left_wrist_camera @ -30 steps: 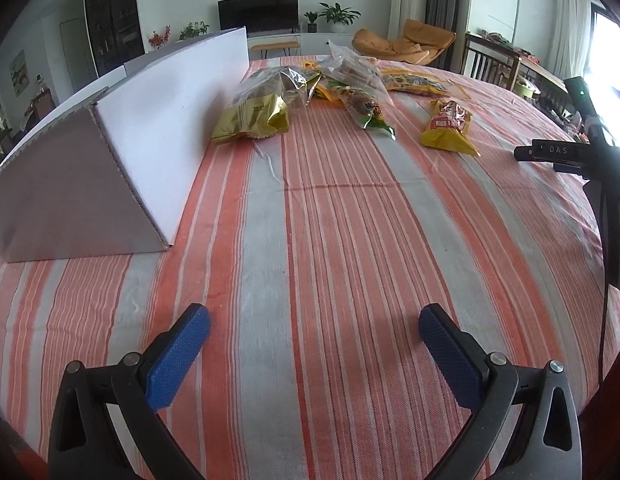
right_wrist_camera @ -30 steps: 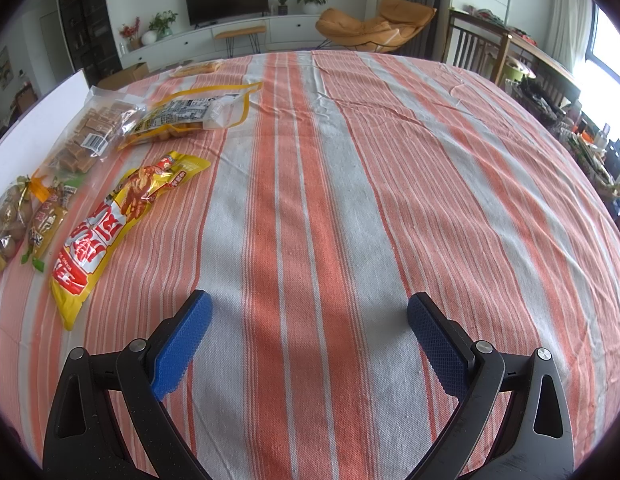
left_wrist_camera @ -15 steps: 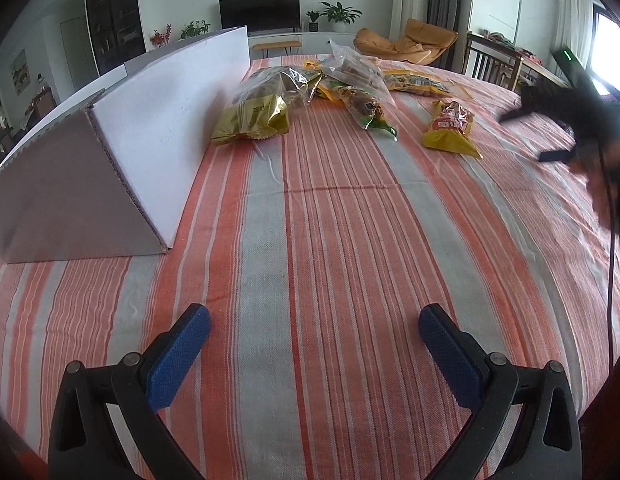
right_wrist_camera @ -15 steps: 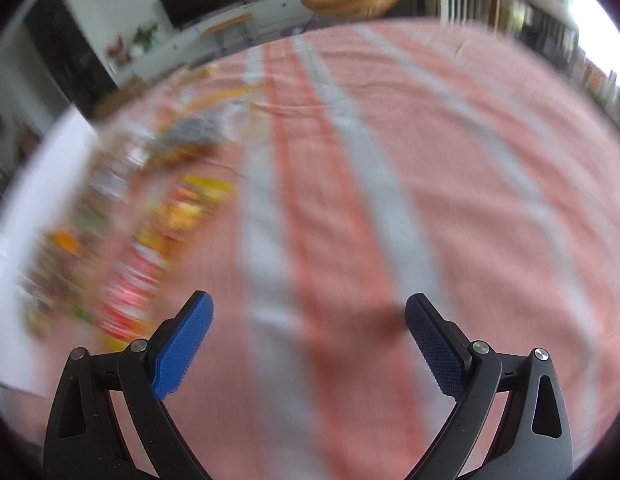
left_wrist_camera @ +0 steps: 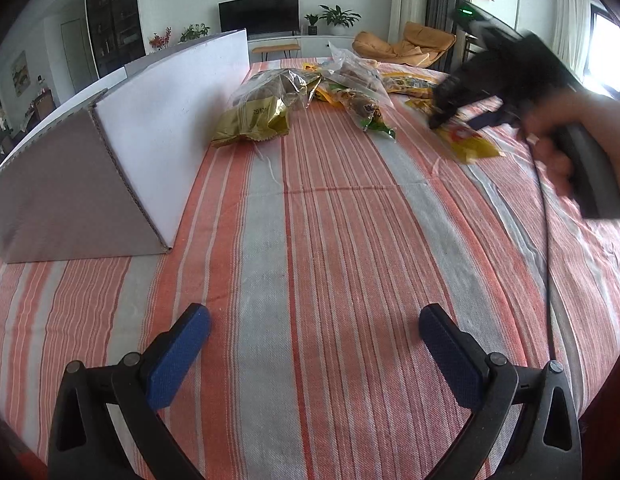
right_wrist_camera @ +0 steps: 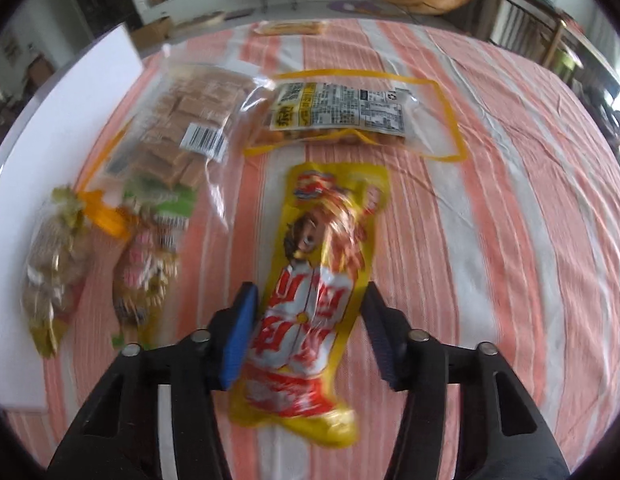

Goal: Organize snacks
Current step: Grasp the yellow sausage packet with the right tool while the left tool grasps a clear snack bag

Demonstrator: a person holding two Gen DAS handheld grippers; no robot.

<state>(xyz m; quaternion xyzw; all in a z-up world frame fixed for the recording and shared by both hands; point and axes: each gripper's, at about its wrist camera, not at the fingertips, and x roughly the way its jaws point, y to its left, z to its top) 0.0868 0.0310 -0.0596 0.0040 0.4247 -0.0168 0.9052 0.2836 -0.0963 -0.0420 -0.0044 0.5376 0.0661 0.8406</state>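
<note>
A long yellow and red snack packet [right_wrist_camera: 310,280] lies flat on the striped tablecloth [right_wrist_camera: 489,240]. My right gripper [right_wrist_camera: 310,328] straddles its near half, and its jaws are closing on the packet. The left pad touches the packet's edge; the right pad stands just off it. From the left wrist view the right gripper [left_wrist_camera: 453,112] is a dark blur over that packet [left_wrist_camera: 473,146], held by a hand [left_wrist_camera: 549,148]. My left gripper [left_wrist_camera: 313,344] hangs open over bare cloth, with nothing between its fingers.
A white cardboard box [left_wrist_camera: 150,132] stands along the left. Beside it lie a gold bag [left_wrist_camera: 254,120], a clear bag of brown pieces [right_wrist_camera: 190,120], a yellow-edged packet [right_wrist_camera: 349,112] and a green-topped snack [right_wrist_camera: 150,264]. A cable [left_wrist_camera: 547,280] runs down the right.
The right gripper swept left from bare cloth to the yellow and red packet, and its jaws narrowed from wide open to around it. The left gripper kept still.
</note>
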